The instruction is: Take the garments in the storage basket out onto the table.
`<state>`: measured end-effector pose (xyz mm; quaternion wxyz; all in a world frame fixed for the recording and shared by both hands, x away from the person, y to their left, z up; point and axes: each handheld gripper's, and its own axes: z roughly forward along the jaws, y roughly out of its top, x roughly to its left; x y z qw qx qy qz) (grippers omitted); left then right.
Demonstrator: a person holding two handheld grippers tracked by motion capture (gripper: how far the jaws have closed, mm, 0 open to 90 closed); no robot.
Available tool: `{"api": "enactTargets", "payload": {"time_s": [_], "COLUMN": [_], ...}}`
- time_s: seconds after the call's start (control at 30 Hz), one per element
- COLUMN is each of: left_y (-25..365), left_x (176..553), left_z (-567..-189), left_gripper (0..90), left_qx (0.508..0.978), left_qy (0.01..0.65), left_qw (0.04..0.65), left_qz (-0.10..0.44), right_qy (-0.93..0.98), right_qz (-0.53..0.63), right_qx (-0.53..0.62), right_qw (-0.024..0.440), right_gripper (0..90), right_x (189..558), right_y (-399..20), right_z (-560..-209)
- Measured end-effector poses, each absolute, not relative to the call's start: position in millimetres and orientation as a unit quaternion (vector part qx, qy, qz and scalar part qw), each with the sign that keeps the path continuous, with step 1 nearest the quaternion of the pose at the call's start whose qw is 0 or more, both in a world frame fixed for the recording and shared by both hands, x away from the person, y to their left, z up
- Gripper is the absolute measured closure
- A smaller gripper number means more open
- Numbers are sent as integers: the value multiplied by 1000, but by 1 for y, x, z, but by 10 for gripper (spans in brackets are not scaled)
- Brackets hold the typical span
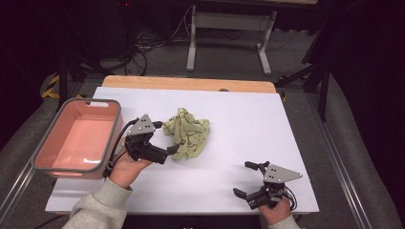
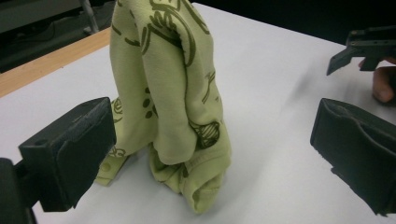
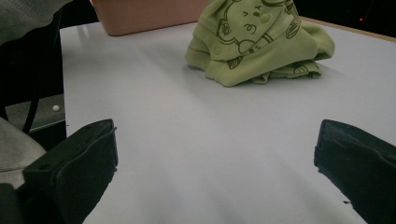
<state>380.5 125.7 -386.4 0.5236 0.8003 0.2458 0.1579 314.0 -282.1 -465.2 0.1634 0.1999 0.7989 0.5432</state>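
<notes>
Left gripper [image 1: 166, 138], jaws released, sits at the crumpled green baby garment [image 1: 187, 132] in the high view, probably to pinch it for the pink bin [image 1: 52, 164]. Its own view shows the garment [image 2: 173, 102] between the jaws, untouched. From the right gripper view, that gripper [image 3: 215, 177] waits released, garment [image 3: 259, 42] well apart on the tabletop [image 3: 196, 140].

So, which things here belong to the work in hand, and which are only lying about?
In the work:
- green cloth, crumpled, between the open jaws of the left tool
- pink bin, beside the left tool, probably where the cloth goes

Only lying about:
- right tool, open, idle near the table edge
- white table
- cables on the floor
</notes>
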Motion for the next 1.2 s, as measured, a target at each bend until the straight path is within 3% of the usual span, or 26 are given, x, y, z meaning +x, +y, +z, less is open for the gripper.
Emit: {"api": "enactTargets", "payload": {"time_s": [0.7,1.2], "left_y": [173,191], "left_x": [355,341], "left_z": [-412,-462], "left_gripper": [24,23], "left_qx": [771,752], "left_qy": [246,264], "left_qw": [568,590], "left_qz": [147,129], "right_qy": [796,795], "right_qz": [549,550], "right_qx": [199,199], "right_qw": [159,159], "right_gripper": [1,1], "right_x": [313,313], "right_y": [-284,-285], "right_z": [-464,-464]}}
